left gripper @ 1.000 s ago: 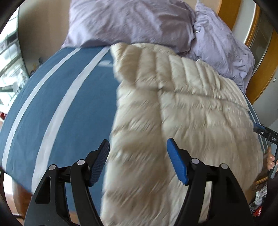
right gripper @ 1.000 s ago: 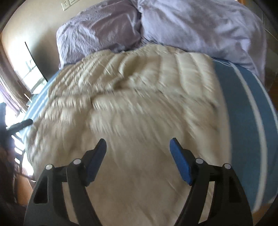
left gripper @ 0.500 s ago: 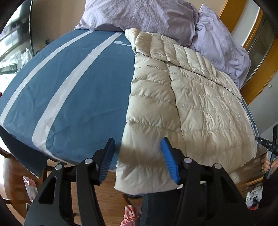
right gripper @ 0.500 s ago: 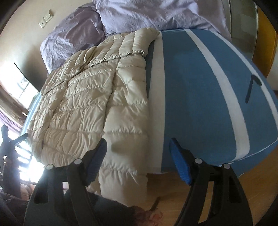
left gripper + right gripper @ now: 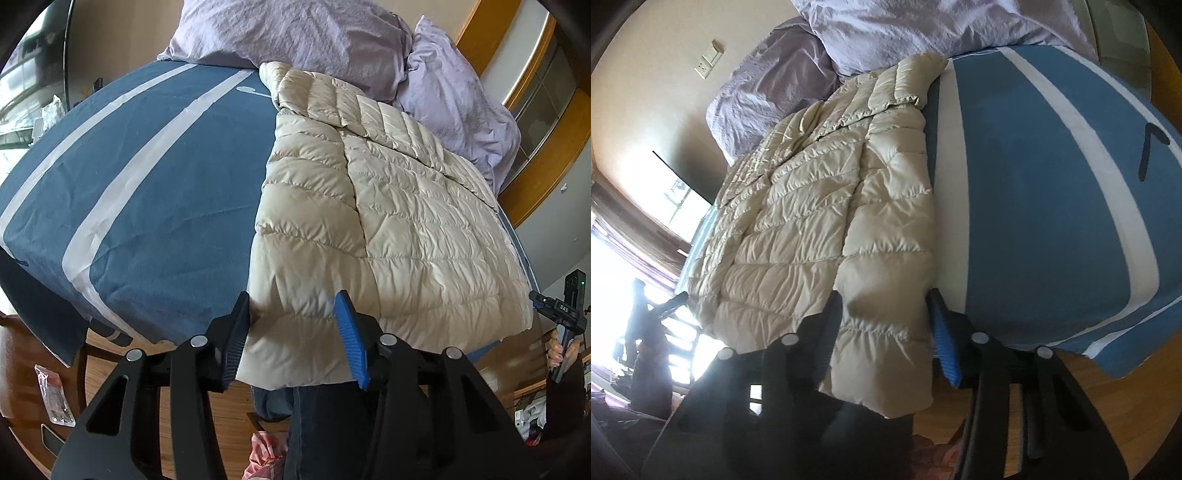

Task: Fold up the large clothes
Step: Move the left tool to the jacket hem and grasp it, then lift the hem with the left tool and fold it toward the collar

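Left wrist: your left gripper [image 5: 293, 332] spread around jacket [image 5: 388, 206] hem at 6 o'clock | right gripper [image 5: 884, 332] spread likewise, neither clenched.

Jacket [image 5: 388, 206] on bed [image 5: 155, 177], hem overhanging edge; pillows [image 5: 295, 33] behind.

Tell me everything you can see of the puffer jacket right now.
The puffer jacket is cream, quilted and shiny, looking down-filled, with stitched horizontal channels. It lies spread flat on the blue, white-striped bedspread, its far end reaching the lilac pillows. Both sleeve ends hang over the bed's near edge. The left gripper and right gripper are each open, straddling a sleeve; whether the fingers touch the fabric is unclear.
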Motion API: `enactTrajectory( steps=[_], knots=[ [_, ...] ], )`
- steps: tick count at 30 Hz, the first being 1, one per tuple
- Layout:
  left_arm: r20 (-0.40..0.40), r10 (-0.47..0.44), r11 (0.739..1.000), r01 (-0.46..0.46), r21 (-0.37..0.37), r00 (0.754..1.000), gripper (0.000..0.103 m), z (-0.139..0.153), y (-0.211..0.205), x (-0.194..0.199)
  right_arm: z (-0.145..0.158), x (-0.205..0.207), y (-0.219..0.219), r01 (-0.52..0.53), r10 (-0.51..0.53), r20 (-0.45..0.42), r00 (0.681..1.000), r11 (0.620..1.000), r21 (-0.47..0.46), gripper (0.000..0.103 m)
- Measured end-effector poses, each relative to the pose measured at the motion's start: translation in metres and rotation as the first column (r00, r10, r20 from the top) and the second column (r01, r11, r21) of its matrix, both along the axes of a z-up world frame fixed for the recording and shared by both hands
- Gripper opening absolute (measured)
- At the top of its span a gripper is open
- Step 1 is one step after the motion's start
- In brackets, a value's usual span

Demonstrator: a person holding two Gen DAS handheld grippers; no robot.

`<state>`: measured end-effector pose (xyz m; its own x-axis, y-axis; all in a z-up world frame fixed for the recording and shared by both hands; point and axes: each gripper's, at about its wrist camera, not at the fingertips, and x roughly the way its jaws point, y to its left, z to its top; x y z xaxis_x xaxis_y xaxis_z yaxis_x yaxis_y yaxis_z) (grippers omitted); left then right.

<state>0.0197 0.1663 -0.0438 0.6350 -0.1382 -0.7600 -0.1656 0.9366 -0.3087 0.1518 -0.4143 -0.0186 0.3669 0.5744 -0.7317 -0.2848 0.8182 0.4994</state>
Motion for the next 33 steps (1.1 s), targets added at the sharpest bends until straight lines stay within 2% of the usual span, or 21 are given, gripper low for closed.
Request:
enactTrajectory(
  steps=[7, 12, 18, 25, 30, 33],
  knots=[
    [-0.003, -0.012, 1.000, 0.012, 0.005, 1.000, 0.047, 0.000, -0.005, 0.003, -0.001, 0.000, 0.007, -0.034, 0.034, 0.008, 0.999, 0.999, 0.020, 0.043],
    [-0.006, -0.007, 1.000, 0.007, 0.016, 1.000, 0.041, 0.000, -0.009, 0.005, -0.002, -0.002, 0.011, -0.051, 0.051, 0.010, 0.999, 0.998, 0.032, 0.040],
    [-0.010, -0.006, 0.999, 0.007, 0.031, 1.000, 0.040, 0.000, -0.012, 0.005, -0.002, -0.003, 0.010, -0.054, 0.054, 0.016, 0.998, 0.998, 0.037, 0.039],
    [0.003, -0.008, 1.000, 0.008, -0.009, 1.000, 0.039, -0.001, -0.009, 0.004, -0.007, -0.002, 0.001, -0.052, 0.053, -0.008, 0.999, 0.992, 0.118, 0.039],
    [0.012, -0.009, 1.000, 0.009, -0.025, 1.000, 0.028, -0.002, -0.012, 0.004, -0.009, -0.004, 0.002, -0.054, 0.056, -0.011, 0.998, 0.987, 0.153, 0.039],
    [0.015, -0.011, 0.999, 0.012, -0.052, 1.000, 0.021, -0.003, -0.012, 0.005, -0.012, -0.003, 0.003, -0.050, 0.055, -0.020, 0.998, 0.984, 0.171, 0.031]
  ],
)
